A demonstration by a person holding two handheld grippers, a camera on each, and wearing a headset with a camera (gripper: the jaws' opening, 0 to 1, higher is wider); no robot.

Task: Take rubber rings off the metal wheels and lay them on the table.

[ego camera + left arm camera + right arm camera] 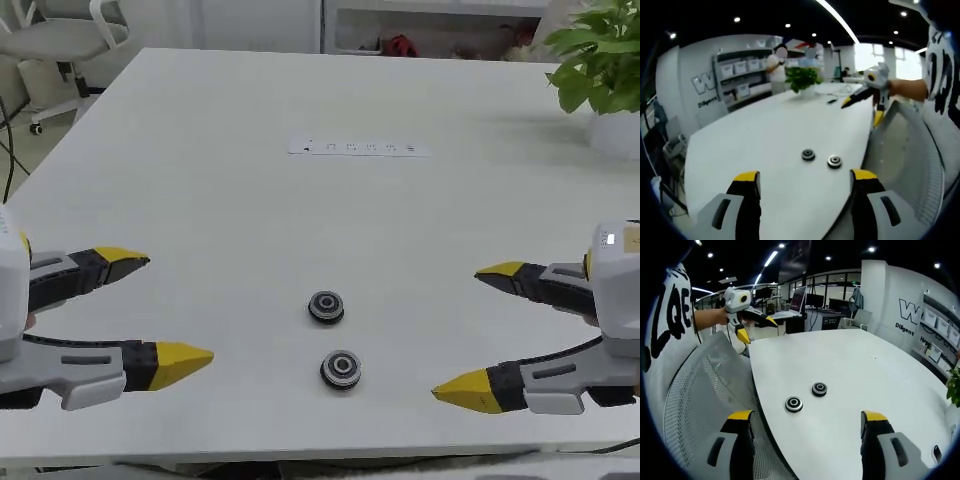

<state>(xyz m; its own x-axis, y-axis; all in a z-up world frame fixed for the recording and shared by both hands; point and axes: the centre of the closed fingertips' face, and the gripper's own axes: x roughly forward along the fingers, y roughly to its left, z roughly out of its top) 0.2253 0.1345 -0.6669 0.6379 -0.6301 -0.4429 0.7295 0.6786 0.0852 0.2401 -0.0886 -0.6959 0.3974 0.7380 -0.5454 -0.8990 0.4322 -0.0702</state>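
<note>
By the front edge of the table (250,210), the farther wheel (326,307) and the nearer wheel (341,368) lie between the left gripper (180,308) and the right gripper (455,332), both with jaws apart, the right one slightly closer.

Wheels (326,307) black with perhaps silvery centres; table (250,200) white; plant (600,50) green.

Your desk (250,220) is a broad white top with a faint grain. Near your edge of it two small metal wheels lie flat, close together but not touching: the farther wheel (326,307) and the nearer wheel (341,368), each with a dark ring around its rim. Well beyond them a flat white socket strip (360,148) lies crosswise, and a white plant pot (615,132) stands at your far right.
</note>
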